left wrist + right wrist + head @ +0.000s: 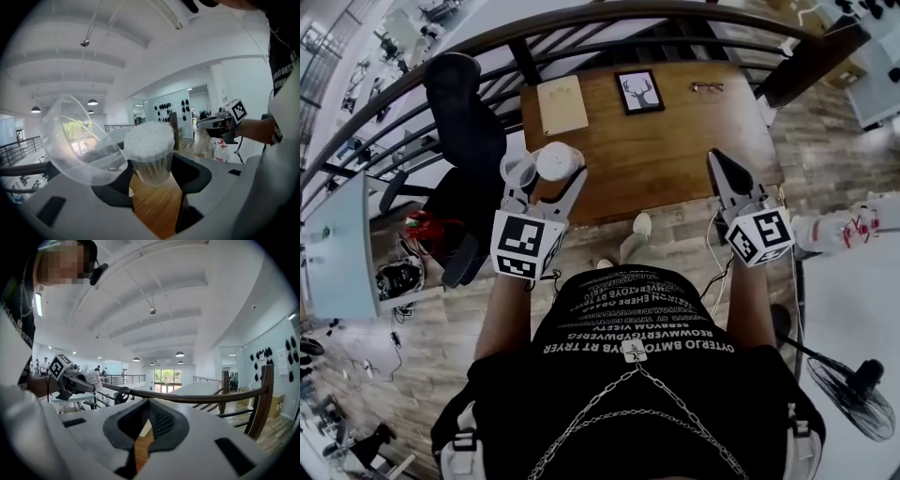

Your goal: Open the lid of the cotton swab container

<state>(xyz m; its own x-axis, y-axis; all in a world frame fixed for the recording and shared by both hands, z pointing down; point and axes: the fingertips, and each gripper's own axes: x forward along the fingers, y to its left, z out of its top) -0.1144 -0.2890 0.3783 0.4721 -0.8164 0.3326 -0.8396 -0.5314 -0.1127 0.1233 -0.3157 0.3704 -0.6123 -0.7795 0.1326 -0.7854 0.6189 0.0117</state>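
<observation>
A brown wooden counter (675,141) fills the upper middle of the head view. On it lie a cream pad (562,105), a black-framed deer picture (638,91) and, near the far edge, a pair of glasses (707,87). A dark curved railing (441,70) sweeps across the top of the frame. A black office chair (464,112) stands at the left, and the floor (412,347) is grey-brown planks. A standing fan (853,394) sits at the lower right. The gripper views show a bright white hall with ceiling beams and pendant lamps.

The cotton swab container (558,161) is off the counter, in the air over its near left edge. The left hand-held gripper (546,180) has its jaws spread wide and clamped on the container's sides. The container is a small, clear, round plastic cup packed with white swab tips, which form a bumpy disc on top. Its lid (79,145), a clear dome, is swung open and hangs tilted to the left of the cup.

The right hand-held gripper (729,178) hangs over the counter's right side, well apart from the container, with its jaws pressed together on nothing. Its dark pads are ribbed.
</observation>
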